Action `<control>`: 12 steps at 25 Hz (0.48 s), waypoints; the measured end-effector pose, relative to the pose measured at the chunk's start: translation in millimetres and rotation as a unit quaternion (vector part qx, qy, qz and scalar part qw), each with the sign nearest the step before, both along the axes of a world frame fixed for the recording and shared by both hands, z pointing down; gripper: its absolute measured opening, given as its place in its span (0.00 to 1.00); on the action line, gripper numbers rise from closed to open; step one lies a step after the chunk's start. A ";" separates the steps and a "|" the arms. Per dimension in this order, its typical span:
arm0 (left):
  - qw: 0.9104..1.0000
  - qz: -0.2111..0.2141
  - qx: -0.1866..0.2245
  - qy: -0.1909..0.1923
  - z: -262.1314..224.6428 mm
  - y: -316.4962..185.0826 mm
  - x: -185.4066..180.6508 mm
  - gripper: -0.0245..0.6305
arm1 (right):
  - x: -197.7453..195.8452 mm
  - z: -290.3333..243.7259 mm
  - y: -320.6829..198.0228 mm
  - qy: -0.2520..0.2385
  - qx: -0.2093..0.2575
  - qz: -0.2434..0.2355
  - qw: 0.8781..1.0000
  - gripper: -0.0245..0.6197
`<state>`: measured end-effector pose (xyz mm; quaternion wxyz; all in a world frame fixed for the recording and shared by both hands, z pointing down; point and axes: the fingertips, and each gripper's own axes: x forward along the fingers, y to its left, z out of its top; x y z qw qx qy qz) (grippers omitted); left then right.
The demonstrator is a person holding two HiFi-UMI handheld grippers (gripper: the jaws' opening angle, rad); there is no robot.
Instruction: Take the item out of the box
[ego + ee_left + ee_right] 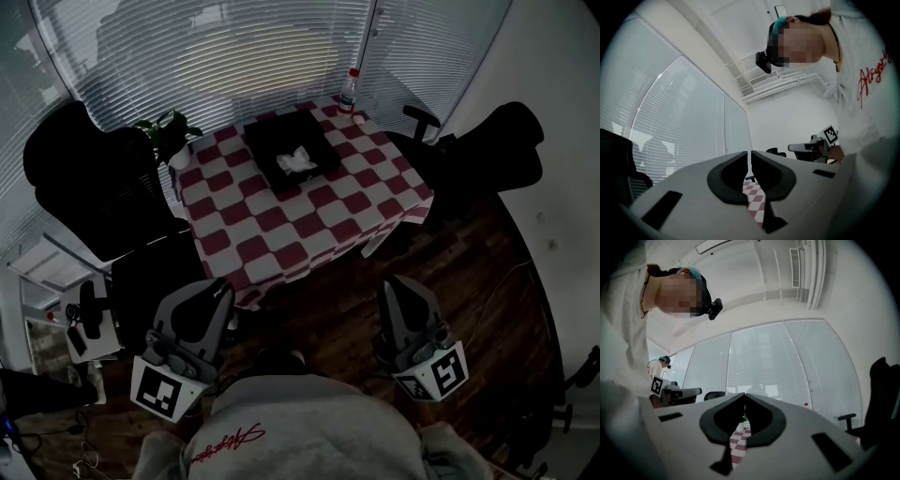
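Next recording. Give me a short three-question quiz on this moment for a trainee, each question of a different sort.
1. True or false: the white crumpled item already lies outside the black box, on the bare red-and-white checked tablecloth.
2. Where does the clear bottle with a red cap stand? A: at the table's far edge, near the blinds. B: inside the box. C: on the floor.
3. Fill in: the left gripper and the right gripper, both with jaws together, hold ____.

Key: 1 false, the item is still in the box; 2 A; 3 nothing.
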<state>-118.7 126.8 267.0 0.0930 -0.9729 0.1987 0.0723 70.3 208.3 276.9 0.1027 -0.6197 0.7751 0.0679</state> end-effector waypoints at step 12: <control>1.000 -0.004 0.007 0.007 0.3 8.1 13.2 0.09 | 17.1 0.9 10.9 0.003 0.006 0.005 1.000 0.05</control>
